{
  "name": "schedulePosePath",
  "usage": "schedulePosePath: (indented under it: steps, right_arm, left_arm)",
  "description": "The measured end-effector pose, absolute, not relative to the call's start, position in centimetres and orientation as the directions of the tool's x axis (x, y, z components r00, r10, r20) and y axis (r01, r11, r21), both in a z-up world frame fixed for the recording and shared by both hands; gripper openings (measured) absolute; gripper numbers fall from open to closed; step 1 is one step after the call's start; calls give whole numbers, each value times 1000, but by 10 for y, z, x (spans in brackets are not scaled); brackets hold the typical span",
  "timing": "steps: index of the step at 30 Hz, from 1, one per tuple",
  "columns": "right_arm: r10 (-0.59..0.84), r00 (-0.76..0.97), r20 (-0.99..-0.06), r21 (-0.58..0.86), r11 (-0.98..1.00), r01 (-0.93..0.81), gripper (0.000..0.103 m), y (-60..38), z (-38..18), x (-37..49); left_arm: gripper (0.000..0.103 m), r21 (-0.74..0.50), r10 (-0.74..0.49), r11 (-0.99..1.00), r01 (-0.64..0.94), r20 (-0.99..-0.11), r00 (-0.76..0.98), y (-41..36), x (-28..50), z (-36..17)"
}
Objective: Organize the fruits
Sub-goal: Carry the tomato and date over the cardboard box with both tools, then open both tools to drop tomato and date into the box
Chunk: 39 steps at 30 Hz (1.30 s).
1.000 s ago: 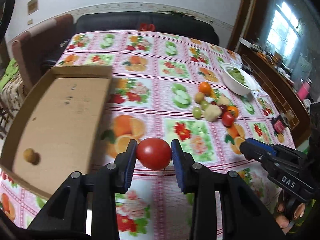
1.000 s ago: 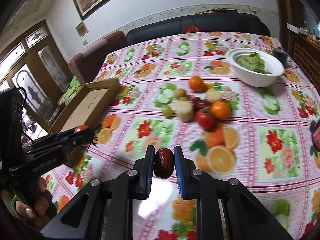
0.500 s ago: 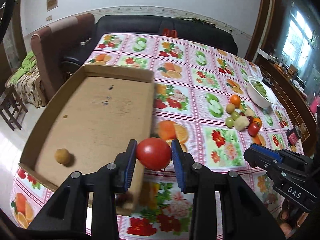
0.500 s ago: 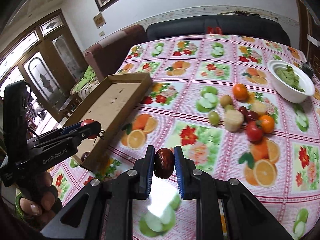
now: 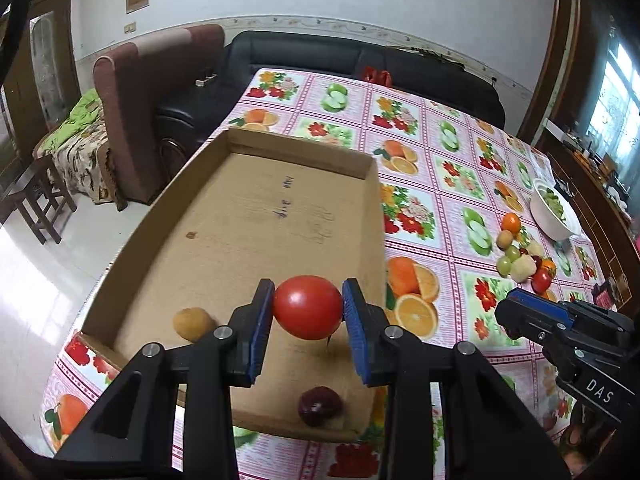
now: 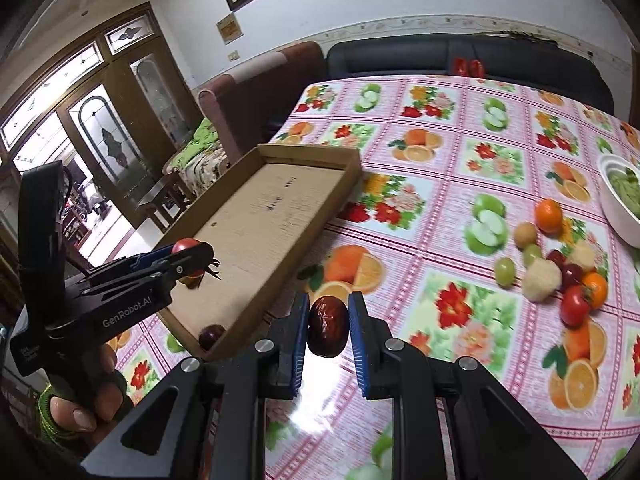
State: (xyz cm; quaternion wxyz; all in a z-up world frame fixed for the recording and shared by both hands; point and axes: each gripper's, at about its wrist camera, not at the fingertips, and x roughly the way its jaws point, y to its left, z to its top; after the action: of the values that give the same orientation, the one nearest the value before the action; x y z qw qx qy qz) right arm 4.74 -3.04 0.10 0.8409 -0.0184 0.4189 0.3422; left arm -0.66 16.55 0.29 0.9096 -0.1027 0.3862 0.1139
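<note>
So the counter (image 5: pixel 452 216) has this loud fruit-print cloth on it, and a shallow cardboard tray (image 5: pixel 260 216) sits on the left part of it, near the edge. Already lying in the tray: a small tan round fruit (image 5: pixel 193 323) near the front-left, and a dark red fruit (image 5: pixel 320 406) tucked into the front-right corner against the wall. Way over on the right there's a loose pile of fruit (image 6: pixel 556 264) on the cloth (oranges, green grapes, a tomato, some pale lumpy ones), with a white bowl (image 6: pixel 618 208) of green stuff just behind it. A brown armchair and a black sofa sit past the far edge.

Left gripper (image 5: pixel 308 309) hangs over the front part of the tray, above its floor, jaws clamped on both sides of a red tomato (image 5: pixel 308 306). The tan fruit is just to its left, below.

Right gripper (image 6: pixel 328 330) is over bare cloth just outside the tray's right wall, jaws squeezed narrow around a wrinkly dark brown date (image 6: pixel 327 332). That wall stands between it and the tray's inside.
</note>
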Motion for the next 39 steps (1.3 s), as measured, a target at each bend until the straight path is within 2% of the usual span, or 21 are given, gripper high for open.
schedulePosePath:
  steps: [20,33,36,39]
  right_arm:
    - [610,341,-715,274,693,-667,20,54,-3,73]
    - [565,204,-799,243,615,-750,20,132,-55,64]
    - [537,217,-815,203,615,-762,23,138,-64,60]
    - [529,227,-818,185,614,-767,21,138,-66,61]
  left_arm:
    - [33,-173,147,902,-395,-737,659,250,8,-1]
    - [33,-184,116,885,-428,-802,586,267,26,-36]
    - [33,-194,99,882,-429,-814,573,268,27,-45]
    - [33,-194,94,883,-428,-819,565,267,27,-50]
